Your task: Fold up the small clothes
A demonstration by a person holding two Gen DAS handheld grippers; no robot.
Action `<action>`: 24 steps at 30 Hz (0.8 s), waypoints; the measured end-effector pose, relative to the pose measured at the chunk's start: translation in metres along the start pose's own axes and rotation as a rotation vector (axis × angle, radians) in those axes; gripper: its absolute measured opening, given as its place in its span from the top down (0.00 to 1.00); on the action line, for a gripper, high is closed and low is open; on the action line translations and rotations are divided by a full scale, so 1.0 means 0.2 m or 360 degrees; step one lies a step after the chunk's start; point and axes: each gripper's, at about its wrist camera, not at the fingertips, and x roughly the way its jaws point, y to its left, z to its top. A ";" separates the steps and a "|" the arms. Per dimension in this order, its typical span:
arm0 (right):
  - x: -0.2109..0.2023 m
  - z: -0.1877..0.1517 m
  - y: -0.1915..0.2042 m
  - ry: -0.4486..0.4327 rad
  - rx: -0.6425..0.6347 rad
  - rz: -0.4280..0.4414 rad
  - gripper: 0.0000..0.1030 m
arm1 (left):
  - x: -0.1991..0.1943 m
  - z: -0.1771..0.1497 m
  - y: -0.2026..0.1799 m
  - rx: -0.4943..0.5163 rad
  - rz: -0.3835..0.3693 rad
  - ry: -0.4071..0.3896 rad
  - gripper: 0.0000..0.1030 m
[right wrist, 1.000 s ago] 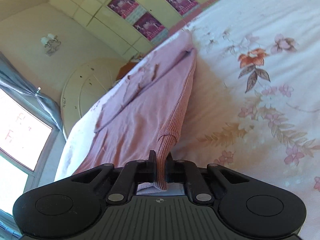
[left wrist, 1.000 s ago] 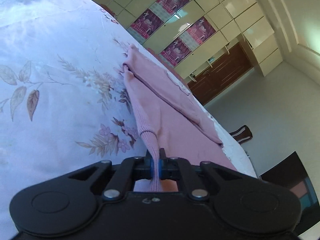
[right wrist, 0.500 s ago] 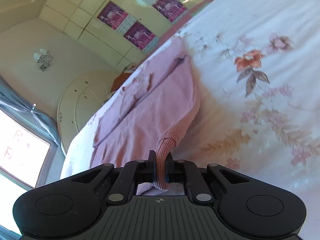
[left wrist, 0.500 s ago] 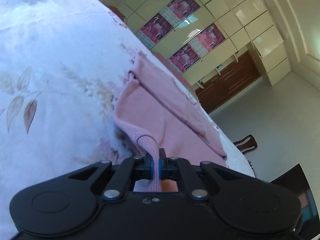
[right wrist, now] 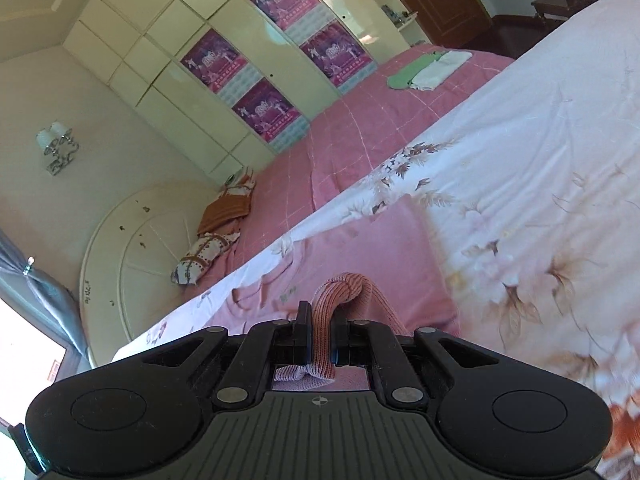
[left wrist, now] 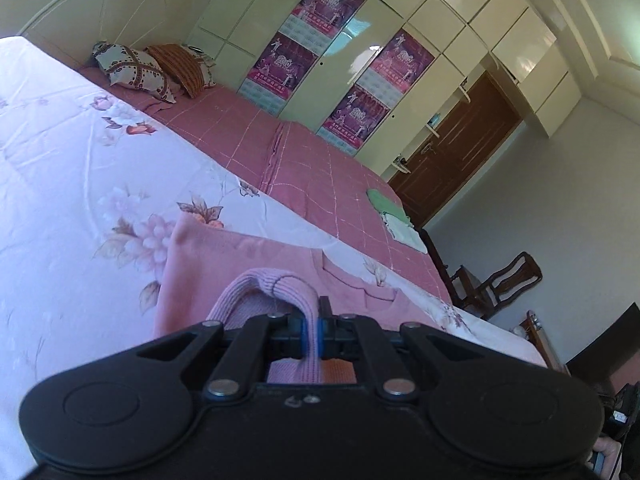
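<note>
A small pink sweater (left wrist: 240,264) lies on the white floral quilt (left wrist: 72,184); it also shows in the right wrist view (right wrist: 368,248). My left gripper (left wrist: 312,322) is shut on the sweater's ribbed hem (left wrist: 276,284), which curls up over the jaws. My right gripper (right wrist: 320,338) is shut on the other ribbed hem corner (right wrist: 344,288). Both hold the hem folded up over the sweater's body, near its collar end. The part under the grippers is hidden.
A pink checked bedsheet (left wrist: 304,164) lies beyond the quilt, with pillows (left wrist: 136,70) at the headboard and folded green and white clothes (left wrist: 390,212) at the bed's far corner. A wardrobe wall (right wrist: 224,92) and wooden chairs (left wrist: 504,284) stand behind.
Both grippers have carried the ribbed hem forward over the sweater toward its collar end. The sweater now looks much shorter, doubled over. The cameras tilted up, showing the room.
</note>
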 end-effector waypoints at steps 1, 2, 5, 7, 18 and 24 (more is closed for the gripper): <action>0.09 0.06 -0.01 0.0017 0.0002 -0.0003 0.93 | 0.07 0.03 0.01 0.0013 0.0012 0.0015 0.97; 0.16 0.10 -0.03 0.0028 0.0002 -0.0010 0.93 | 0.13 0.06 0.02 0.0023 0.0026 0.0031 0.97; 0.35 0.18 -0.09 0.0069 0.0026 -0.0017 0.93 | 0.31 0.10 0.07 0.0050 0.0068 0.0084 0.97; 0.48 0.22 -0.14 0.0104 0.0053 -0.0013 0.93 | 0.42 0.11 0.11 0.0078 0.0096 0.0124 0.96; 0.71 0.26 -0.26 -0.0069 -0.0148 -0.0054 0.25 | 0.47 0.12 0.20 0.0221 0.0213 -0.0130 0.37; 0.72 0.24 -0.18 -0.0025 -0.0454 -0.0087 0.50 | 0.59 0.11 0.07 0.0643 0.0237 0.0016 0.39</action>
